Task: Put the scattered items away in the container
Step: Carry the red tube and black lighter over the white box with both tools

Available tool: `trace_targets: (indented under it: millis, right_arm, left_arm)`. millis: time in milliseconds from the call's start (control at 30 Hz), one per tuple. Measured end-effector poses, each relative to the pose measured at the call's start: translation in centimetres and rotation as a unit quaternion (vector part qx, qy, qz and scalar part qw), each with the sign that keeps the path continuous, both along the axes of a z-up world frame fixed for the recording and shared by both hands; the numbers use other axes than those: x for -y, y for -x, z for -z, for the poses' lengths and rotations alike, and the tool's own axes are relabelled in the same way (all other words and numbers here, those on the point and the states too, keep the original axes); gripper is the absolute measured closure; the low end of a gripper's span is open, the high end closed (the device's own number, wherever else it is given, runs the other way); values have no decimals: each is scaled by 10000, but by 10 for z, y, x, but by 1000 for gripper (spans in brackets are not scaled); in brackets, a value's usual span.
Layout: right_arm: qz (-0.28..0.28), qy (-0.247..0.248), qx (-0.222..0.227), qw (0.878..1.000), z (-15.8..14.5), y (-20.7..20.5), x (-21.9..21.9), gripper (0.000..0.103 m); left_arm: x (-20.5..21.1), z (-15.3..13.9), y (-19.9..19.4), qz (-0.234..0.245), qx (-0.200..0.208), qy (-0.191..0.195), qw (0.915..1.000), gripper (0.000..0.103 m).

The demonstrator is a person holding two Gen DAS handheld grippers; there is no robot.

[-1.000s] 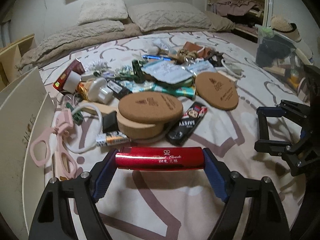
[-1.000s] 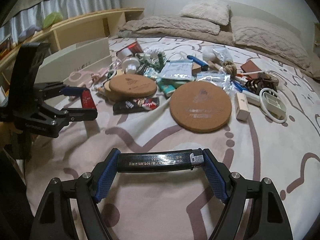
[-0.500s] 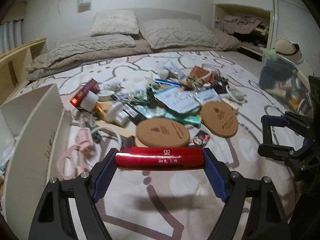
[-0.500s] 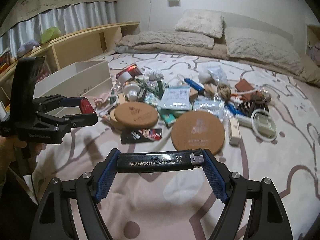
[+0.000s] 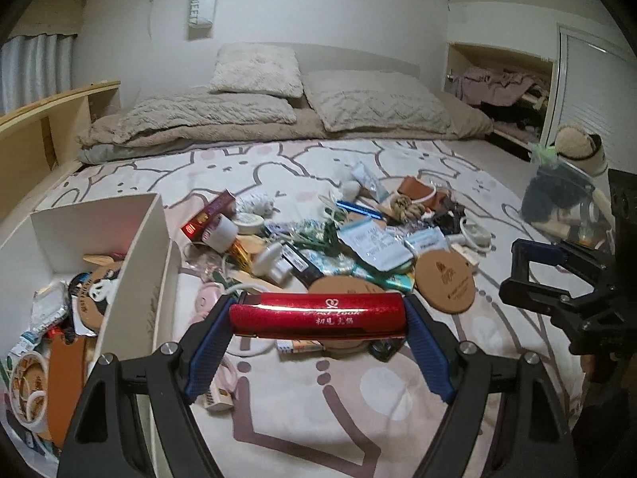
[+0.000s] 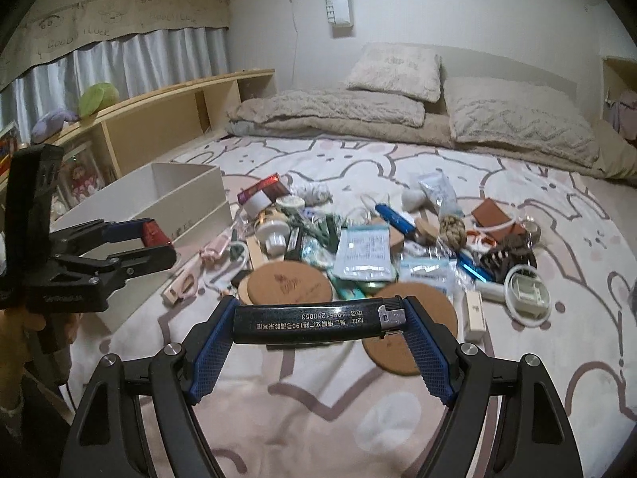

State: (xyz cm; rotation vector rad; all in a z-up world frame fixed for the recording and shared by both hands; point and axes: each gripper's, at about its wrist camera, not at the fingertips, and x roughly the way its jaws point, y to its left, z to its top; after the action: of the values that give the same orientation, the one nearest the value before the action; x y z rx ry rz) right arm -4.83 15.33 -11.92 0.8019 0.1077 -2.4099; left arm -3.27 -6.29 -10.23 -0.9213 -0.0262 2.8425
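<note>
L gripper (image 5: 317, 320) held level, jaws clamped on sth red (lengthwise); R gripper (image 6: 318, 320) likewise level, jaws clamped on sth black, both off the bed.

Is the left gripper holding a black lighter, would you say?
No, the left gripper clamps a red lighter.

Two pillows (image 5: 330, 91) lie at the bedhead beside a wooden shelf (image 6: 167, 119) under curtains (image 6: 119, 63).

left hand-held gripper (image 5: 317, 352) | black frame | blue ribbed pads (image 5: 207, 348) | silver screws
</note>
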Motion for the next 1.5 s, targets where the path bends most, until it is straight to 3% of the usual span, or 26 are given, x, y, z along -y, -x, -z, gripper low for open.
trace_targets:
  millis: [500,933,1500]
  right_arm:
    - [-177,137,-246,9994,-29,-5,40,21]
    - [-558,284,-471,9969,-54,-10,82,21]
    - [-1110,504,-558,9910,-67,-10,134,21]
  left_arm:
    - [31,-31,-14,-270,-351,-138,9989,20]
    - [80,-57,-35,-922,-636,-98,9937,20]
    - [140,-66,-54,-1650,-663,-105,9840,20]
